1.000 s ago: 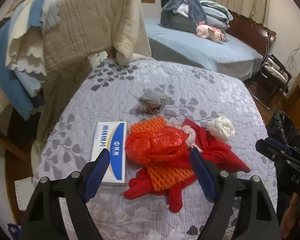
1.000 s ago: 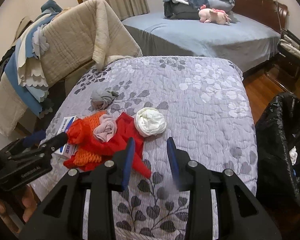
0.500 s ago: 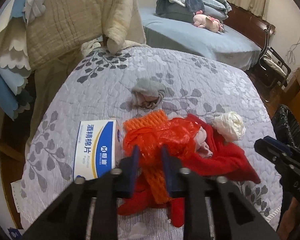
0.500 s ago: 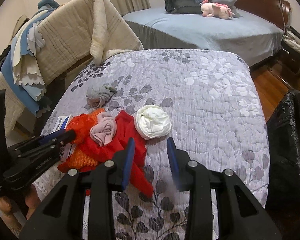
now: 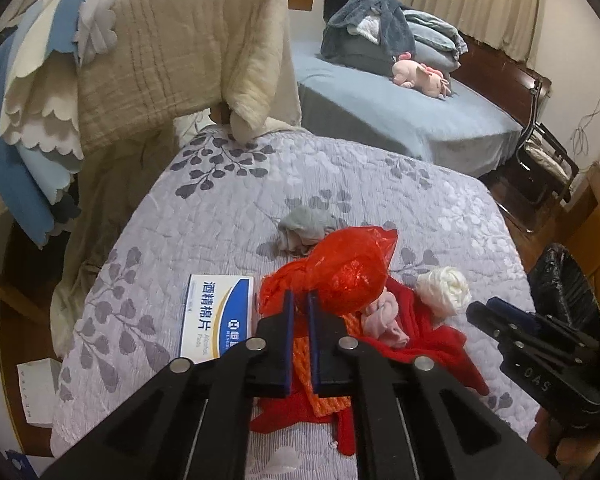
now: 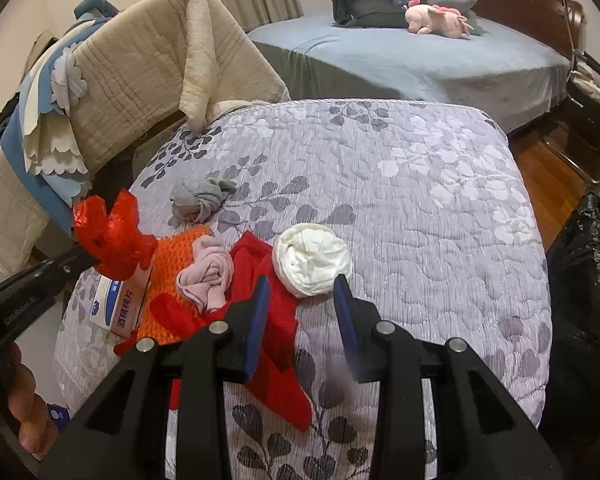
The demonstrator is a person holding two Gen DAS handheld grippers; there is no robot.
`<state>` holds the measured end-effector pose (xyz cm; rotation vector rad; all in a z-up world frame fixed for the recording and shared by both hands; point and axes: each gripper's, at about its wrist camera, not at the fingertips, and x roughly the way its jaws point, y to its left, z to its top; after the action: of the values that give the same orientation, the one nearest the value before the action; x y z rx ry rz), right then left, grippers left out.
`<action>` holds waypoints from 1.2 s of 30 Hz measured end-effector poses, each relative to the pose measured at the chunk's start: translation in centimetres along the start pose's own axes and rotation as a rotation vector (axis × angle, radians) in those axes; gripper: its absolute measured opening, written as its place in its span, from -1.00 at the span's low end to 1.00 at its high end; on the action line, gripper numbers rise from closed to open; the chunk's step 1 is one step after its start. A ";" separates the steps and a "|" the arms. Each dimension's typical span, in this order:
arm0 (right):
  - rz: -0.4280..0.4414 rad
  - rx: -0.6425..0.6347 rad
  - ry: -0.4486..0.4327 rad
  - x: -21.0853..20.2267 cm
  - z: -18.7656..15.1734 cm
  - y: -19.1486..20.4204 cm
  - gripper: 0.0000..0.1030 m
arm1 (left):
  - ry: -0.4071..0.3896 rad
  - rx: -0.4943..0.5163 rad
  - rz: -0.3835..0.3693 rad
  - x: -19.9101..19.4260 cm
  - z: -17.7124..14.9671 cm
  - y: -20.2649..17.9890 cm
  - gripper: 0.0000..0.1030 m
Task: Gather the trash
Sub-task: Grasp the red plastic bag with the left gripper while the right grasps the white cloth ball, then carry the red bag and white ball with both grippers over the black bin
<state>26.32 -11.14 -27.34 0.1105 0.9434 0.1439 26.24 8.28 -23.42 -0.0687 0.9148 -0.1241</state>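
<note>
Left gripper [image 5: 299, 300] was clamped on a red bag [image 5: 346, 270], lifted clear of the quilt [image 6: 400, 200] above a box [image 5: 218, 318] and orange knit [image 6: 172, 258]. My read: the thin film could slip, so a firm pinch and a slow carry right, toward the black bin bag [image 6: 584, 280], seemed wise. Ahead of the right gripper [image 6: 300, 300], its jaws wide and holding nothing, sat a white wad [image 6: 310, 258], just beyond its tips. The bin bag's mouth was cut off at the frame edge; what lay under the red cloth [image 6: 276, 320] could not be told.
</note>
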 end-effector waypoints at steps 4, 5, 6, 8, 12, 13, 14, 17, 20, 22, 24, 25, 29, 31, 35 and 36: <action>-0.015 0.000 -0.007 0.6 0.3 0.0 -0.14 | -0.013 0.001 -0.005 0.6 0.3 0.0 -0.88; -0.015 0.000 -0.003 0.9 0.4 -0.1 -0.14 | -0.016 -0.001 -0.007 0.7 0.4 0.0 -0.89; -0.017 0.000 0.001 1.3 0.5 -0.1 -0.14 | -0.018 -0.002 -0.011 0.8 0.6 0.1 -0.89; -0.024 0.000 0.015 2.3 0.6 -0.1 -0.14 | -0.017 -0.001 -0.016 1.1 0.6 0.0 -0.89; -0.035 -0.001 0.053 4.2 0.7 -0.5 -0.15 | -0.010 -0.006 -0.023 1.3 0.5 0.0 -0.89; -0.033 -0.002 0.061 4.5 0.8 -0.6 -0.21 | -0.008 -0.009 -0.025 1.3 0.5 0.1 -0.89; -0.028 -0.001 0.067 4.7 0.8 -0.7 -0.36 | -0.006 -0.013 -0.026 1.3 0.5 0.1 -0.89; -0.014 0.006 0.056 4.1 0.9 -1.1 -0.54 | -0.009 -0.010 -0.024 0.9 0.5 0.1 -0.89; -0.009 0.014 0.034 2.9 1.0 -1.6 -0.58 | -0.020 -0.003 -0.024 0.0 0.7 -0.4 -0.89; -0.008 0.015 0.020 1.9 1.1 -1.9 -0.59 | -0.024 -0.002 -0.028 -0.5 0.7 -0.7 -0.89; -0.005 0.014 0.003 0.7 1.2 -2.1 -0.60 | -0.030 0.002 -0.036 -1.3 0.7 -1.2 -0.89; -0.003 0.014 -0.004 0.0 1.3 -2.2 -0.60 | -0.032 0.006 -0.038 -1.5 0.7 -1.5 -0.89; 0.002 0.020 -0.028 -3.1 1.3 -2.8 -0.60 | -0.045 0.020 -0.050 -2.9 0.5 -2.8 -0.89; -0.001 0.021 -0.032 -4.4 1.2 -3.3 -0.60 | -0.046 0.027 -0.057 -3.6 0.3 -3.7 -0.89; -0.013 0.026 -0.036 -6.8 0.3 -4.5 -0.60 | -0.038 0.051 -0.066 -4.5 -0.5 -6.1 -0.89; -0.016 0.027 -0.035 -7.2 0.1 -4.8 -0.60 | -0.035 0.052 -0.071 -4.6 -0.7 -6.5 -0.89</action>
<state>22.60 -17.06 -22.30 0.1303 0.9108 0.1141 22.39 2.47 -19.45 -0.0551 0.8741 -0.2120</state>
